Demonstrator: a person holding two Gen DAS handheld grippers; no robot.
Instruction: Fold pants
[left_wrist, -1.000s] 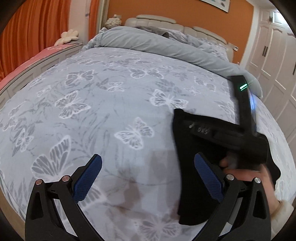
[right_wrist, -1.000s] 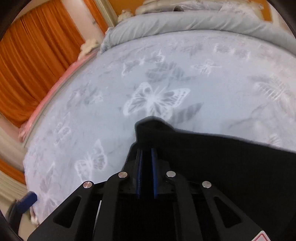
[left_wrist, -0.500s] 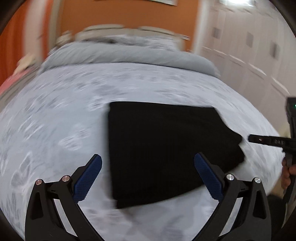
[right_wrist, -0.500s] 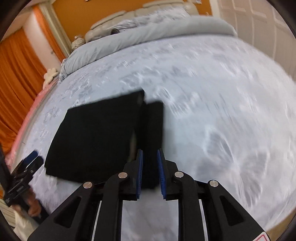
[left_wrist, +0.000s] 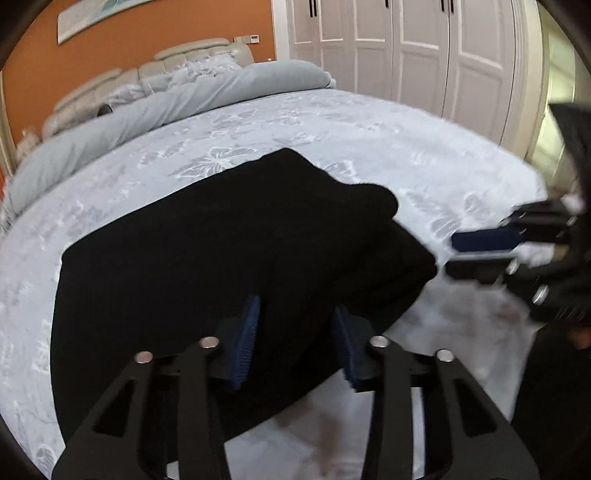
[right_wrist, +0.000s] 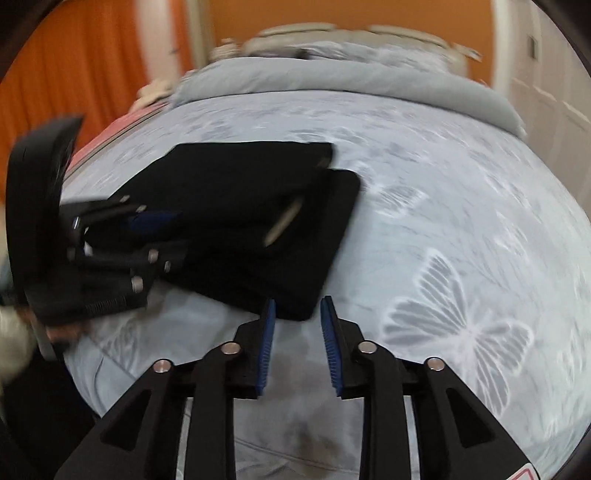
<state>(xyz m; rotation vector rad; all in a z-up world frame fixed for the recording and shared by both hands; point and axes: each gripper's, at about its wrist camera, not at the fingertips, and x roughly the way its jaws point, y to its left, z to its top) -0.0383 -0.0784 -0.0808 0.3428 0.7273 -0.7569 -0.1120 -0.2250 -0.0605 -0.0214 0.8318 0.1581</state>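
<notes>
The black pants (left_wrist: 221, 240) lie folded into a thick rectangle on the butterfly-print bed sheet (left_wrist: 369, 129). My left gripper (left_wrist: 295, 325) reaches over their near edge and its jaws are closing, with the black fabric between the blue pads; I see no firm pinch. In the right wrist view the left gripper (right_wrist: 173, 236) straddles the left edge of the pants (right_wrist: 240, 184), one finger above and one below. My right gripper (right_wrist: 297, 325) is opening and holds nothing, with the pants' near corner just off its tips. From the left wrist view the right gripper (left_wrist: 454, 254) sits just right of the pants.
A rolled grey duvet (left_wrist: 184, 96) and the padded headboard (left_wrist: 192, 55) lie at the far end of the bed. White wardrobe doors (left_wrist: 406, 48) stand to the right of the bed and orange curtains (right_wrist: 74, 74) to its left. The bed's front edge is close below both grippers.
My right gripper carried the pants' end over, let go and drew back as its jaws parted. My left gripper swung across to the folded pants, rolled, and narrowed from wide open around their edge.
</notes>
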